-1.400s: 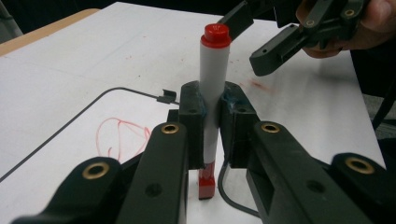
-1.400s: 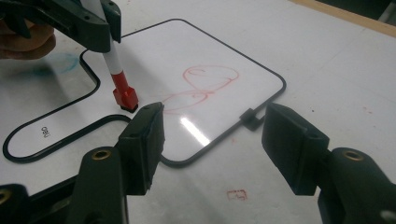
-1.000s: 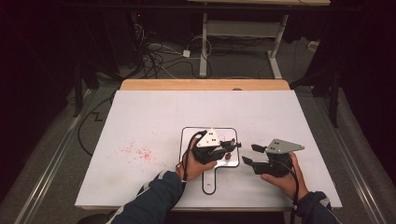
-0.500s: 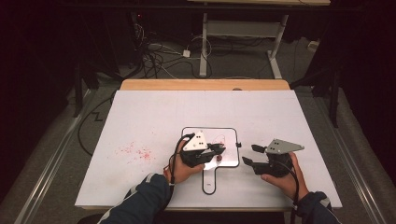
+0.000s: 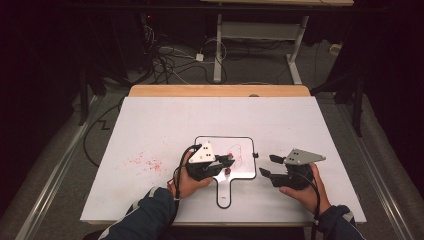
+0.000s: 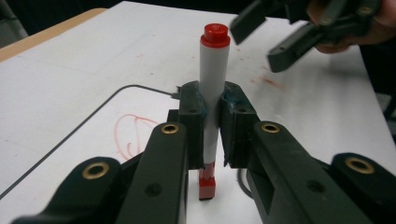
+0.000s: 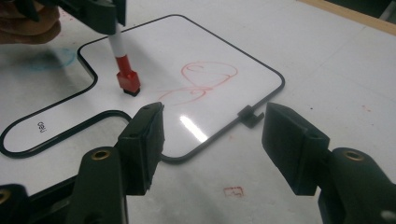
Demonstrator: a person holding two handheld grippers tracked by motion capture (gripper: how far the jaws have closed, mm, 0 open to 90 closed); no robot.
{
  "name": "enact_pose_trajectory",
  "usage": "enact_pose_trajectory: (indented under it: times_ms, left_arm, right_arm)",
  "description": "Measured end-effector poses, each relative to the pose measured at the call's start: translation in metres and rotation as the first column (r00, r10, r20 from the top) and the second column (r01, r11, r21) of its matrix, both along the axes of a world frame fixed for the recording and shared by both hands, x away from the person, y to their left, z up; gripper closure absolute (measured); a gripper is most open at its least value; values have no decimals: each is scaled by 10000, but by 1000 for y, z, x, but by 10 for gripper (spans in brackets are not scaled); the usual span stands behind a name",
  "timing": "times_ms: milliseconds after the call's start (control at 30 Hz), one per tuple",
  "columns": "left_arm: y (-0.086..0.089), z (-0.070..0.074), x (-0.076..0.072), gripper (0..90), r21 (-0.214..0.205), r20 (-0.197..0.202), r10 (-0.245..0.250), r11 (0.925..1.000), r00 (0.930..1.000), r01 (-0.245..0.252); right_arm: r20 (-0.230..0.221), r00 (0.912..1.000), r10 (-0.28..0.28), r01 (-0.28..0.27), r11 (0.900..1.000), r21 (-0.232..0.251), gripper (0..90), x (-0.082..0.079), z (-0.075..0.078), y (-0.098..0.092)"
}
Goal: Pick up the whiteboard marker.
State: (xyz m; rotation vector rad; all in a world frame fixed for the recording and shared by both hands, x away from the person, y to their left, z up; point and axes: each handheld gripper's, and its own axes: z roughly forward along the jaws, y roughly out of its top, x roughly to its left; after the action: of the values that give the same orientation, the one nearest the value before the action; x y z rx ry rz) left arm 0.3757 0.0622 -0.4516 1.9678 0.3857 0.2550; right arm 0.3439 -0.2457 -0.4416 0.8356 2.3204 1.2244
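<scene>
Your left gripper (image 6: 212, 135) clamps the marker (image 6: 213, 88), eraser end over red scribbles (image 7: 201, 81); wiping undone. Right gripper (image 7: 212, 140) wide, empty.

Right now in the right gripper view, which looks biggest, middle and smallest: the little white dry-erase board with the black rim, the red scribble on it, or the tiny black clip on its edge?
1. White dry-erase board with black rim, biggest.
2. Red scribble.
3. Black clip, smallest.

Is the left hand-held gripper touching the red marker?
Touching. In the left gripper view, the left hand-held gripper is shut on the marker, with both pads pressed against its white barrel.
</scene>
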Motion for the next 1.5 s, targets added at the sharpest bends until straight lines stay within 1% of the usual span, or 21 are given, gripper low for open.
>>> enact_pose_trajectory:
  times_ms: [100,167,267,367,433,533,600,633,700,733,767,867,933,967,1000,1033,1133,1200,1267,1367,1500]
  left_arm:
    - [-8,-1,8,789,-195,-83,105,9998,9999,-106]
    - [-17,-2,10,789,-304,-169,35,9995,9999,-40]
    - [-32,-2,13,789,-262,42,-98,9996,9999,99]
    - [-42,-3,15,789,-351,60,-173,9992,9998,175]
    - [-45,-3,15,789,-433,1,-301,9986,9995,301]
    - [-43,-3,12,789,-263,142,-427,9987,9990,430]
    - [-38,-2,14,789,-133,280,-204,9997,9994,208]
    - [-34,-2,16,789,-129,252,-64,9999,9997,67]
    - [-25,-2,18,789,-318,-45,78,9995,10000,-80]
    - [-22,-3,17,789,-436,-196,37,9990,9998,-45]
    - [-21,-3,14,789,-444,-209,-70,9990,9998,61]
    - [-23,-3,2,789,-273,-36,-509,9983,9987,508]
    - [-24,-1,-2,789,-51,215,-592,9982,9980,593]
    - [-24,-1,0,789,15,267,-548,9985,9981,548]
    - [-21,-1,6,789,62,412,-191,9998,9990,189]
    - [-21,-1,6,789,62,412,-191,9998,9990,189]
    - [-17,-2,16,789,-31,433,279,9996,9987,-278]
    - [-18,-3,21,789,-70,536,432,9991,9976,-429]
    - [-19,-4,24,789,-265,284,512,9984,9983,-505]
    - [-21,-4,20,789,-404,21,226,9989,9997,-225]
    - [-31,-3,13,789,-217,216,-140,9997,9997,145]
  right_arm:
    - [5,10000,-4,4,10000,-16,399,1,0,0]
    - [-11,10000,1,-1,10000,-20,399,1,-1,1]
    - [-21,10000,9,-9,10000,-3,399,1,-1,0]
    - [-32,10000,32,-32,10000,16,399,1,-1,-1]
    - [-43,10000,31,-31,10000,28,399,1,-1,-1]
    - [-50,10000,62,-61,10000,21,399,0,-1,-1]
    - [-49,10000,36,-36,10000,11,399,0,-1,-1]
    - [-49,10000,36,-36,10000,11,399,0,-1,-1]
    - [-19,10000,-9,9,10000,12,398,0,0,-1]
    - [-32,10000,18,-18,10000,30,399,0,0,-2]
    - [-32,10000,18,-18,10000,30,399,0,0,-2]
    - [-48,10000,-6,6,10000,24,399,1,0,-1]
    - [-50,10000,23,-23,10000,-10,399,1,-1,0]
    - [-54,10000,44,-44,10000,-43,399,0,-1,0]
    - [-38,10000,38,-38,10000,-29,399,0,-1,0]
    - [-31,10000,37,-37,10000,-31,398,0,-1,0]
    - [-47,10000,50,-50,10000,-53,399,0,-1,0]
    - [-96,10000,19,-19,10000,-28,399,1,-2,0]
    - [-86,10000,23,-23,10000,-33,399,1,-2,-1]
    - [-58,10000,51,-52,10000,-7,399,1,-1,-1]
    - [-106,9999,2,-1,10000,25,399,2,-2,-2]
